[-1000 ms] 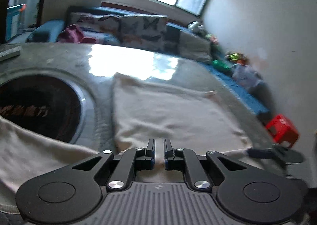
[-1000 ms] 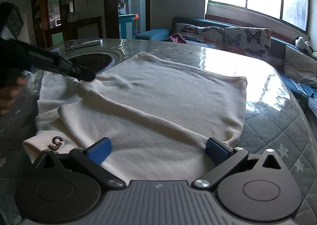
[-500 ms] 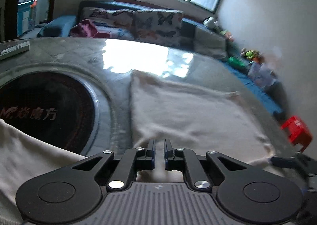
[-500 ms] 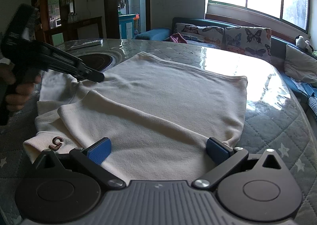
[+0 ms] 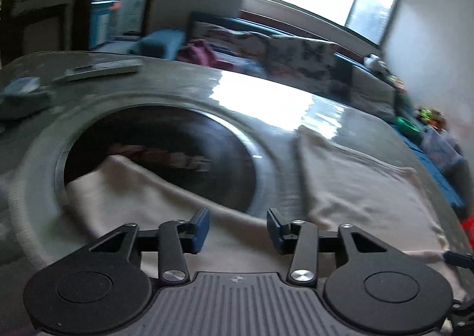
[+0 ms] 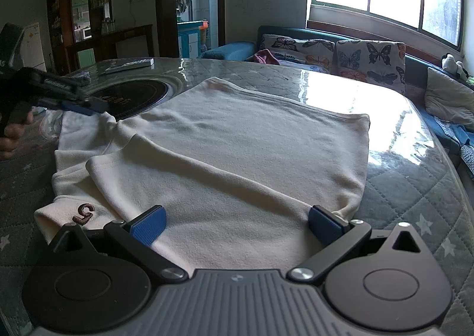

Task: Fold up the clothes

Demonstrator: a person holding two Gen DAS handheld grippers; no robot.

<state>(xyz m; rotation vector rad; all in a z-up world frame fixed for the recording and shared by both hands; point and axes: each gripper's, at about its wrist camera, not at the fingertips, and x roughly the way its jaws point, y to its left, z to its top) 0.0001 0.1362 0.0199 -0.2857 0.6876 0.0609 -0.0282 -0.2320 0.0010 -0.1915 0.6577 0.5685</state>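
A cream sweatshirt [image 6: 237,140] lies flat on the round table, one sleeve folded across its body and a brown "5" on the cuff [image 6: 83,213]. My right gripper [image 6: 237,225] hovers open over the near edge of the garment, nothing between its blue pads. In the left wrist view the same cream cloth [image 5: 355,185] spreads ahead, and a sleeve [image 5: 142,188] lies over the dark round hob. My left gripper [image 5: 238,228] is open just above that sleeve. It also shows in the right wrist view as the left gripper [image 6: 89,106], held by a hand at the far left.
The table has a glossy quilted cover [image 6: 414,193] and a black inset hob [image 5: 166,146]. A remote-like flat box [image 6: 130,65] lies at the far side. A sofa with butterfly cushions [image 6: 355,54] stands behind, under the window. A red stool [image 5: 469,232] sits by the right wall.
My left gripper has gone from shut to open and swung left toward the sleeve over the hob. The right gripper and the sweatshirt body have stayed put.
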